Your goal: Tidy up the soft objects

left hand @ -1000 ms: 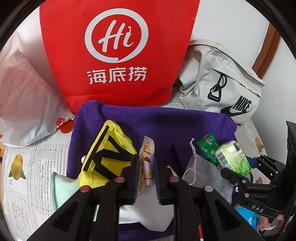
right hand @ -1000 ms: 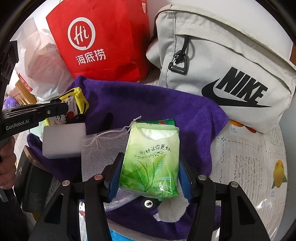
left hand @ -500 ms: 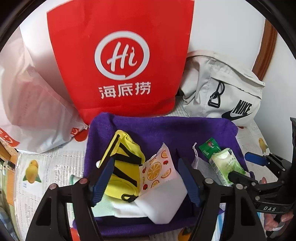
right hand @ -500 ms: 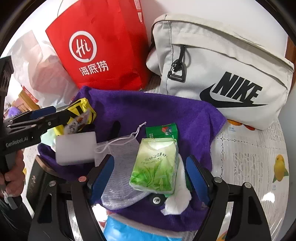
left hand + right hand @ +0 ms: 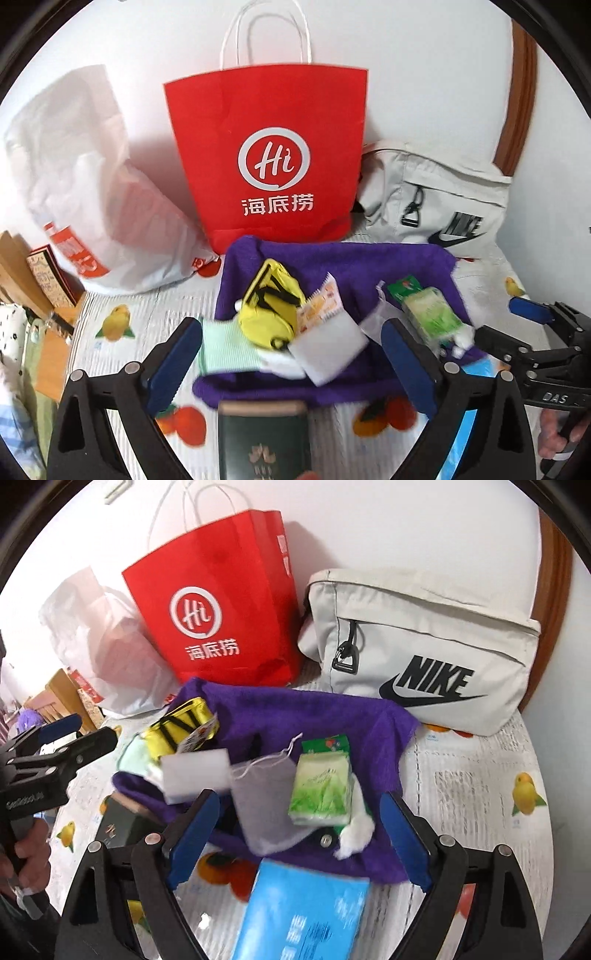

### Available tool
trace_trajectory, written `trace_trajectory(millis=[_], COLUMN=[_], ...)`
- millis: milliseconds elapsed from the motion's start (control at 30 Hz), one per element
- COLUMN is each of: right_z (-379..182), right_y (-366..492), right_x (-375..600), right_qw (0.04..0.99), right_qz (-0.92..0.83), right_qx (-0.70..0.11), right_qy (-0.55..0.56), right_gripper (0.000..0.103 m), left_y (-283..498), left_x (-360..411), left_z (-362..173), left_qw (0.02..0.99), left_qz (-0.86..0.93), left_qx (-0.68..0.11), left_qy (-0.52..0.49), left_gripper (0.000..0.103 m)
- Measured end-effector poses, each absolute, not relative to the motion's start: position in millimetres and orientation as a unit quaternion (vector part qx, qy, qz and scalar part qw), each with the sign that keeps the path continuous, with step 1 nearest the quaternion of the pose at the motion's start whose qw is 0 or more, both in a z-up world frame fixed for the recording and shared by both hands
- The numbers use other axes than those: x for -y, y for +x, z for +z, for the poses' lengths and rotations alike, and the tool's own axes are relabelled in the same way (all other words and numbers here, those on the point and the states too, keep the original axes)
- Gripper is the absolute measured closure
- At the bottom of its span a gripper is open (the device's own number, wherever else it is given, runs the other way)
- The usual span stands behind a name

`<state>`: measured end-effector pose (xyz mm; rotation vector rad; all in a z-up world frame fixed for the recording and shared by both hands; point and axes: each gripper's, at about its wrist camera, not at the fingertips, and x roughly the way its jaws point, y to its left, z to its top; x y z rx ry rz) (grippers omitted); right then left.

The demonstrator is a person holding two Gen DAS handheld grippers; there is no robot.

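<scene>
Both my tongs, left gripper and right gripper, hung released above the purple towel, their jaws having just been opening with nothing between them.

The green tissue pack, grey drawstring pouch, white sponge block and yellow pouch lay gathered on the towel. I judged the collecting mostly done; the blue pack just beside it remained, and perhaps wrapping or bagging.

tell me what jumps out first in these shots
A bright red paper bag stands at the back against the wall, a pale sling bag beside it. In front lies a purple towel heaped with small soft things, including a yellow pouch and a green tissue pack.
</scene>
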<state>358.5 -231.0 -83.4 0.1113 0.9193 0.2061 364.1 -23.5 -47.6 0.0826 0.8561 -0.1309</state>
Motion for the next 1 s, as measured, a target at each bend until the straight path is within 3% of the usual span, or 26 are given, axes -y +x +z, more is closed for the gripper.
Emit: trace_trajectory(millis=[133, 233, 1000], right_z=[-69, -56, -16], right_y=[327, 301, 102], right_x=[227, 223, 216], right_qw=[0.892, 0.900, 0.926], right_qz=[0.103, 0.096, 0.049], right_qx=[-0.436, -0.423, -0.370], right_qy=[0.061, 0.053, 0.056], right_gripper=[0.014, 0.005, 0.004], left_y=[328, 297, 108], left_x=[18, 13, -2], left_z=[-34, -24, 1], left_qw=[0.910, 0.913, 0.931], left_qz=[-0.064, -0.056, -0.060], left_qx=[-0.409, -0.402, -0.359], left_qy=[0.027, 0.028, 0.015], left_gripper=[0.005, 0.005, 0.005])
